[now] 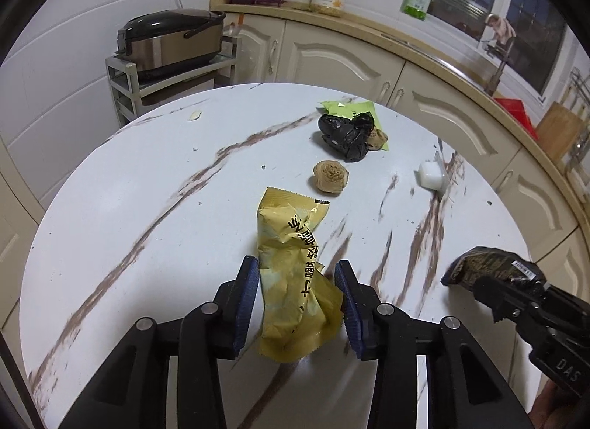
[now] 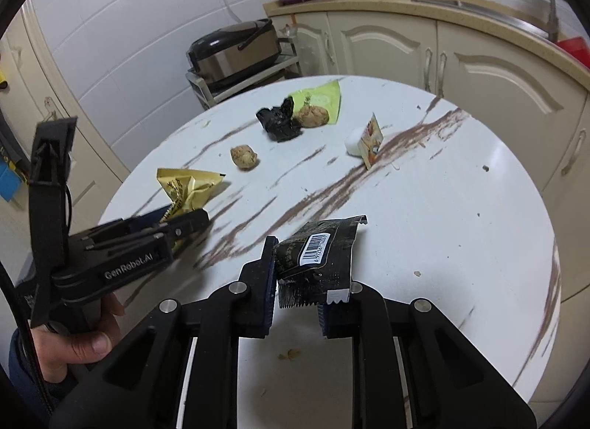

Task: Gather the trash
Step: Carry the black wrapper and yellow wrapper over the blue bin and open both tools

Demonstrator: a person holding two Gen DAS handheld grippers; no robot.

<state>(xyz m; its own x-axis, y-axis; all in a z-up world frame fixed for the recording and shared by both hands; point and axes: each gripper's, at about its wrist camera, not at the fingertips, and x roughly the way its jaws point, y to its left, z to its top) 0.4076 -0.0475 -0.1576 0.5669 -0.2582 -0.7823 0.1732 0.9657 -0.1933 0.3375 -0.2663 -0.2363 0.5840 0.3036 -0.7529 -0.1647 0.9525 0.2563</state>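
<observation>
two wrappers in hand, more trash on the table

the left gripper (image 1: 297,303) is pinched on a crumpled yellow wrapper (image 1: 295,270); the right gripper (image 2: 295,296) is nearly closed, clamping a dark wrapper (image 2: 319,259). both grips are on thin, slippery film, so a quick swing could shake either loose. farther off on the marble table (image 1: 110,207) lie a brown lump (image 1: 329,177), black plastic (image 1: 346,134) and a green packet (image 1: 344,108).

We count two grippers, left (image 1: 297,296) and right (image 2: 295,277). Wrappers, three: one gold (image 1: 295,274), one dark (image 2: 317,259), one green (image 1: 350,108). Brown lumps, two: one alone (image 1: 329,176), one (image 2: 312,115) on the green wrapper. One crumpled black bag (image 1: 346,134). One white cup (image 2: 356,143). One table (image 1: 147,207). One cooker (image 1: 173,38).
</observation>
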